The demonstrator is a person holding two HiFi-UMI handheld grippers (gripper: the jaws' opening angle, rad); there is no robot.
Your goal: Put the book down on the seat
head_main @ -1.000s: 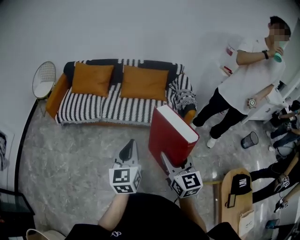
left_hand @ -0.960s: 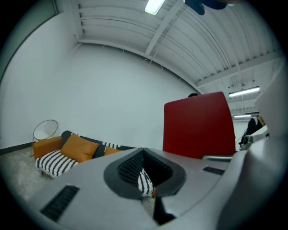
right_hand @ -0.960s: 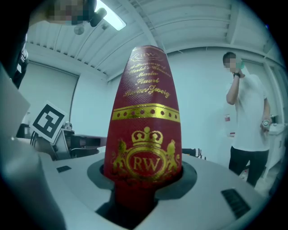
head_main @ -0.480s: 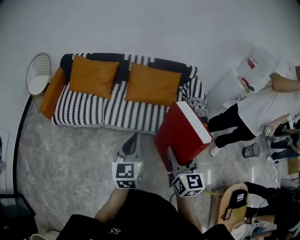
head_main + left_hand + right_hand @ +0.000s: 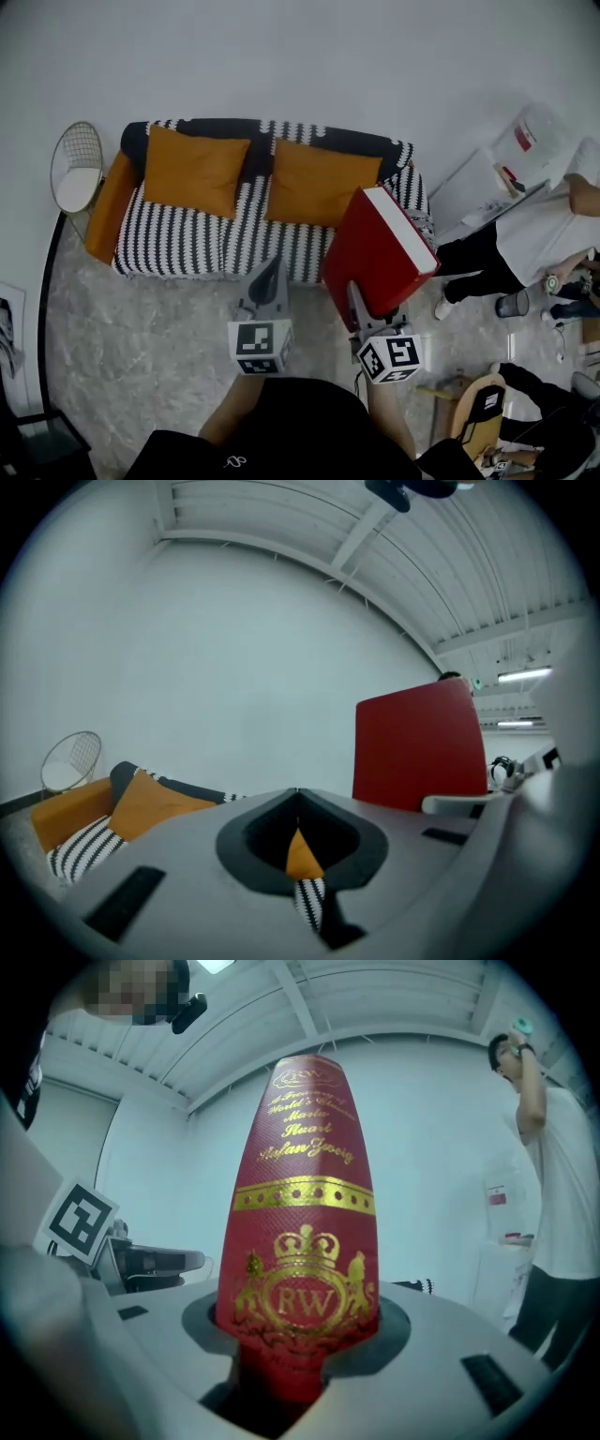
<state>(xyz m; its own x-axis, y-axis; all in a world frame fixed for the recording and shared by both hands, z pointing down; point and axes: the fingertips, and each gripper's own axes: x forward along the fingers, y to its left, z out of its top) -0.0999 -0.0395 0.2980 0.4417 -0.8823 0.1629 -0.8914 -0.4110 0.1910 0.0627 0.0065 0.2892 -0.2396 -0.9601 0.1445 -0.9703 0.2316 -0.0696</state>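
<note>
showing the carry step, as judged: the black-and-white striped fabric sofa with orange cushions (image 5: 187,248) lies ahead. the left gripper (image 5: 267,286), before the sofa's front edge, has its jaws together and empty. the large red hardback book (image 5: 375,253) stands tilted before the sofa's right end, clamped at its lower edge by the right gripper (image 5: 356,302). next: reach over the seat, lower the book and lay it flat.

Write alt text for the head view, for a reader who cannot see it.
The right gripper grips a large red book by its lower end, tilted, in front of a black-and-white striped sofa with two orange cushions. The left gripper is beside it, holding nothing. A person stands at the right edge.
</note>
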